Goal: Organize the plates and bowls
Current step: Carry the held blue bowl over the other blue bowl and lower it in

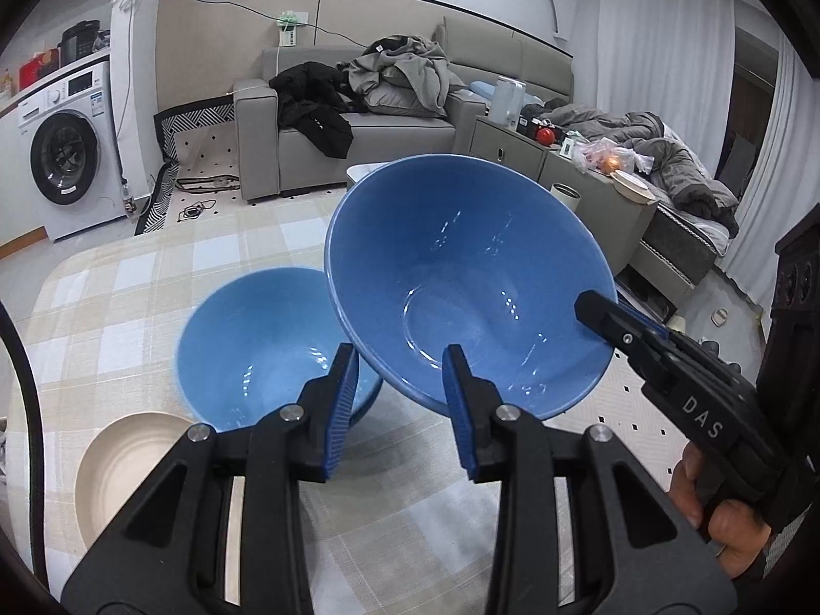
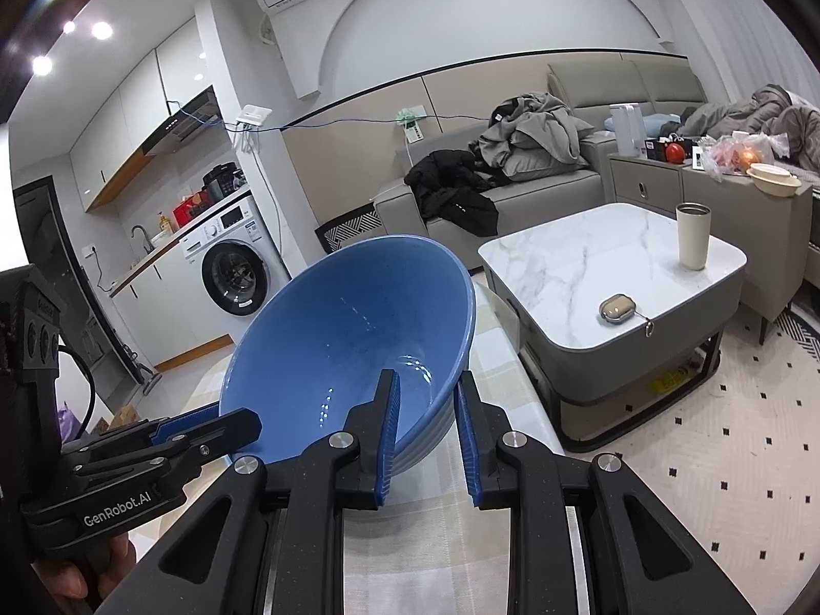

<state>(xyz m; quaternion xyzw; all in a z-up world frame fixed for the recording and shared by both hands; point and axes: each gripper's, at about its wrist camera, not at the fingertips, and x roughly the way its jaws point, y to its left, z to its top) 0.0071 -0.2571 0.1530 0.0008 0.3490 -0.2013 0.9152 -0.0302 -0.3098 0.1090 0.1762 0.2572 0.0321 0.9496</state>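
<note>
Both claws, the left claw (image 1: 400, 384) and the right claw (image 2: 428, 420), are clamped on the rim of a large glossy blue ceramic bowl (image 1: 471, 277), tilted above a smaller blue bowl (image 1: 266, 348) beside a cream plate (image 1: 118, 471) on the checked tabletop (image 1: 128, 287); nesting and sorting seemingly remain.

"DAS" on right gripper (image 1: 622, 330), "GenRobot.AI" on left gripper (image 2: 207, 428)
</note>
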